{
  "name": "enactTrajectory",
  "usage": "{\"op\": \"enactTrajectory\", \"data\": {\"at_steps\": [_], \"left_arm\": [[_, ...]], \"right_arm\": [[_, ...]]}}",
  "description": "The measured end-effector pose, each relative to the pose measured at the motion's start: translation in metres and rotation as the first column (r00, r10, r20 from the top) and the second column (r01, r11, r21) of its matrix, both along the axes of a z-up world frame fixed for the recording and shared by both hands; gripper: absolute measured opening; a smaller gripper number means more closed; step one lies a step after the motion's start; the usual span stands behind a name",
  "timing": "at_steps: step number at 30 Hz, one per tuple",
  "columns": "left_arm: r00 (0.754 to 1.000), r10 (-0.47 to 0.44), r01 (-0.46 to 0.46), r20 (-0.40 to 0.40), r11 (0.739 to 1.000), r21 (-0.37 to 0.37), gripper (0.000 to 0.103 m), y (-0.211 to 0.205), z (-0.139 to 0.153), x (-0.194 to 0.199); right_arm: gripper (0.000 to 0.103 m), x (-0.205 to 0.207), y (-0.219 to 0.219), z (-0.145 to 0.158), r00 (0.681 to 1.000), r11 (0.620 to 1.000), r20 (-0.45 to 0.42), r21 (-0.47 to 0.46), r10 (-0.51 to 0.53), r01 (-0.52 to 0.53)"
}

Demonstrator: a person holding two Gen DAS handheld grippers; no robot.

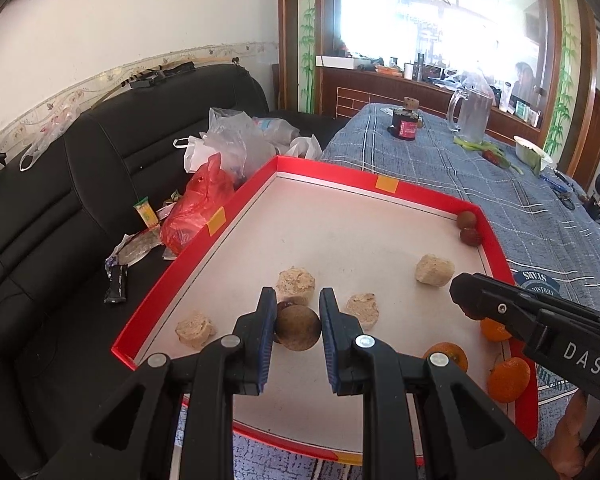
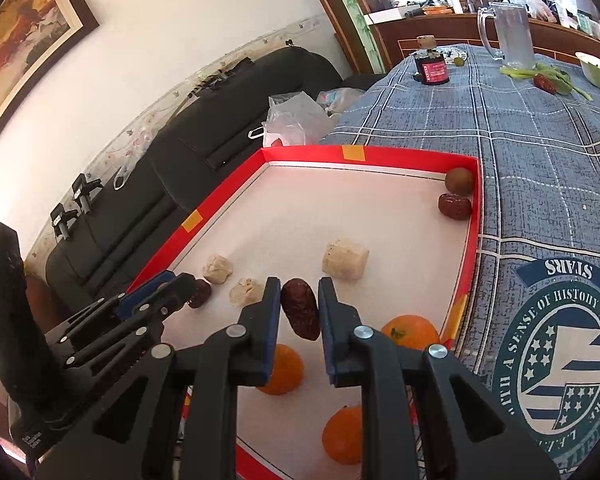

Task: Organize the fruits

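Left tongs (image 1: 295, 322) clamp round brown fruit (image 1: 298, 327); right tongs (image 2: 299, 314) clamp dark-red oblong date (image 2: 300, 314), long axis along fingers, matching pair at red tray's (image 2: 474, 216) far-right corner.

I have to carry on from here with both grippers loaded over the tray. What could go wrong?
1. The left gripper pinches a round brown fruit that could roll out of the pads.
2. The right gripper holds a red date above the oranges; if dropped, it may scatter them.
3. The grippers are close and could collide.
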State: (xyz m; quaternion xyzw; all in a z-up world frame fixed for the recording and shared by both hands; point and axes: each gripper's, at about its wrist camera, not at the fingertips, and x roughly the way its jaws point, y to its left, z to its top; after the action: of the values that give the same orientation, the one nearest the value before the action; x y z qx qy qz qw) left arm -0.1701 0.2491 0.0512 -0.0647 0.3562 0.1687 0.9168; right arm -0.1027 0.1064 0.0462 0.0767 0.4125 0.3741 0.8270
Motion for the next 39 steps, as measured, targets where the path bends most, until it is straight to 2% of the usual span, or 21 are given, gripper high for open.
{"op": "enactTrajectory", "data": {"at_steps": [11,26,28,29,30,34,39], "left_arm": [[1.000,-0.008,0.007,-0.019,1.000,-0.002,0.021,-0.001,-0.006,0.008],[1.000,-0.003,0.004,-0.026,0.999,0.043,0.022,-0.005,-0.007,0.014],[1.000,-0.001,0.002,-0.028,0.999,0.045,0.029,-0.005,-0.008,0.015],[0.999,0.002,0.000,-0.033,0.999,0.043,0.038,-0.005,-0.008,0.016],[0.999,0.003,-0.001,-0.034,0.999,0.042,0.042,-0.005,-0.009,0.016],[0.999,0.002,0.000,-0.039,0.999,0.047,0.045,-0.006,-0.008,0.015],[1.000,0.006,-0.005,-0.014,0.998,0.060,0.061,-0.011,0.002,0.009]], "right_arm": [[0.021,0.008,-0.002,-0.005,1.000,1.000,-0.015,-0.016,-0.017,0.017],[0.021,0.015,-0.001,-0.013,0.999,0.999,-0.035,-0.044,-0.021,0.020],[0.021,0.016,-0.001,-0.013,0.999,0.999,-0.030,-0.049,-0.022,0.021],[0.021,0.016,-0.001,-0.013,0.999,0.999,-0.028,-0.051,-0.021,0.020],[0.021,0.016,-0.001,-0.013,0.999,0.998,-0.025,-0.054,-0.021,0.019],[0.022,0.015,-0.001,-0.012,1.000,0.998,-0.025,-0.058,-0.019,0.017],[0.022,0.014,-0.011,-0.008,0.999,0.999,-0.023,-0.022,-0.027,0.026]]}}
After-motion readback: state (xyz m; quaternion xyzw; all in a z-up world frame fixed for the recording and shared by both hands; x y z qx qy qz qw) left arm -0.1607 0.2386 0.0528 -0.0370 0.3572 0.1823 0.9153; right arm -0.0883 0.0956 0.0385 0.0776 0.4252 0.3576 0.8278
